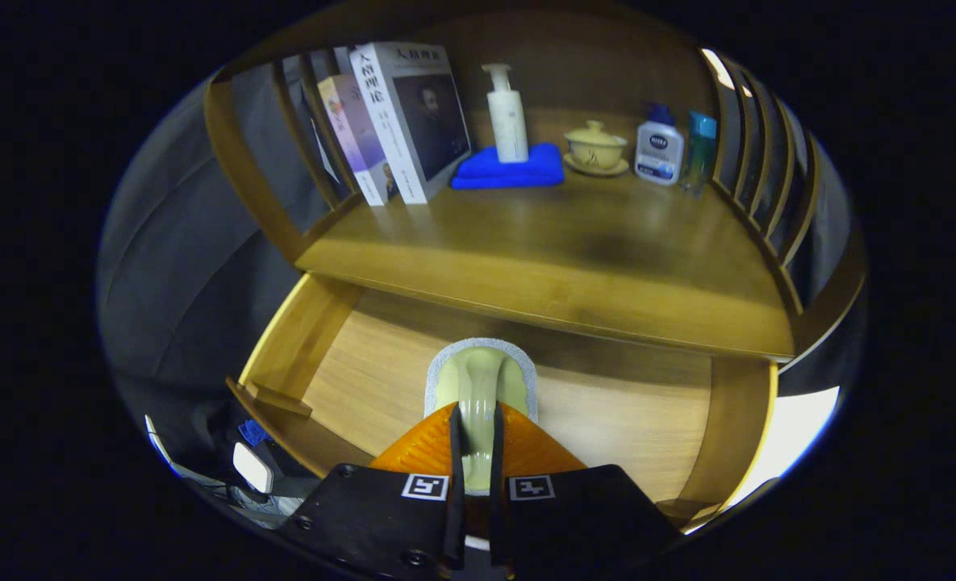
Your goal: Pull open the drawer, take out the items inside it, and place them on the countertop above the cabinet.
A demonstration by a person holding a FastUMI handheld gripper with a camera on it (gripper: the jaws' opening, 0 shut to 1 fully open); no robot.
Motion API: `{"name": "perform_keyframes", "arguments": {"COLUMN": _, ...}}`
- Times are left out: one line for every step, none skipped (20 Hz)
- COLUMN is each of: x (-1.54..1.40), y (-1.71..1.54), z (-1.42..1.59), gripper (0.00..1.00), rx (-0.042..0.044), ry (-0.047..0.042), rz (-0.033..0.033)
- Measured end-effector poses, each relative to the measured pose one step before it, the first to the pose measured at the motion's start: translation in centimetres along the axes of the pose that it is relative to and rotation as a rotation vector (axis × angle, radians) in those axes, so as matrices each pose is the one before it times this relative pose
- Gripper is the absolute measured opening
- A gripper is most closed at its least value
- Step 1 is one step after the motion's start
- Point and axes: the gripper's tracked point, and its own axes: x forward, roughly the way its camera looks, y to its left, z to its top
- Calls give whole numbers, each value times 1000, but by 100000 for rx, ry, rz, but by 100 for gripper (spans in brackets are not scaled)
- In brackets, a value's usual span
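The wooden drawer (300,347) stands pulled open below the countertop (542,242). My gripper (475,424) is over the drawer's floor, shut on the handle of a pale green scrubber (478,375) with a grey rim. Both fingers press on that handle from either side. The scrubber's rounded head sticks out just ahead of the fingertips, towards the countertop's front edge. Whether it rests on the drawer floor or hangs above it I cannot tell. The fingers hide the scrubber's lower end.
On the countertop stand two leaning books (401,121), a folded blue towel (510,168) with a white pump bottle (507,117) on it, a lidded yellow teacup (596,148), a white bottle (659,149) and a teal bottle (699,149). Slatted wooden rails (768,177) flank both sides.
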Motion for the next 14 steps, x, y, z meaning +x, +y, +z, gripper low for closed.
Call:
{"name": "perform_keyframes", "arguments": {"x": -1000, "y": 559, "z": 442, "gripper": 13, "rx": 396, "ry": -1886, "rz": 1961}}
{"name": "perform_keyframes", "arguments": {"x": -604, "y": 228, "z": 830, "gripper": 13, "rx": 657, "ry": -2055, "rz": 1018}}
{"name": "perform_keyframes", "arguments": {"x": -291, "y": 13, "z": 1228, "gripper": 13, "rx": 931, "ry": -2172, "rz": 598}}
{"name": "perform_keyframes", "arguments": {"x": -274, "y": 24, "z": 919, "gripper": 13, "rx": 1109, "ry": -1663, "rz": 4}}
{"name": "perform_keyframes", "arguments": {"x": 116, "y": -233, "z": 1371, "gripper": 13, "rx": 1305, "ry": -2204, "rz": -868}}
{"name": "perform_keyframes", "arguments": {"x": 259, "y": -63, "z": 1254, "gripper": 13, "rx": 854, "ry": -1925, "rz": -373}}
{"name": "perform_keyframes", "arguments": {"x": 556, "y": -400, "z": 1343, "gripper": 13, "rx": 333, "ry": -1195, "rz": -1622}}
{"name": "perform_keyframes", "arguments": {"x": 446, "y": -193, "z": 735, "gripper": 13, "rx": 429, "ry": -591, "rz": -878}}
{"name": "perform_keyframes", "arguments": {"x": 721, "y": 0, "z": 821, "gripper": 13, "rx": 1191, "ry": 380, "rz": -259}}
{"name": "perform_keyframes", "arguments": {"x": 734, "y": -106, "z": 731, "gripper": 13, "rx": 2321, "ry": 735, "rz": -285}}
{"name": "perform_keyframes", "arguments": {"x": 691, "y": -304, "z": 1056, "gripper": 13, "rx": 1932, "ry": 508, "rz": -527}}
{"name": "perform_keyframes", "arguments": {"x": 560, "y": -235, "z": 602, "gripper": 13, "rx": 1192, "ry": 492, "rz": -520}}
{"name": "perform_keyframes", "arguments": {"x": 791, "y": -415, "z": 967, "gripper": 13, "rx": 1120, "ry": 431, "rz": -1126}}
{"name": "perform_keyframes", "arguments": {"x": 608, "y": -606, "z": 834, "gripper": 13, "rx": 714, "ry": -315, "rz": -1945}}
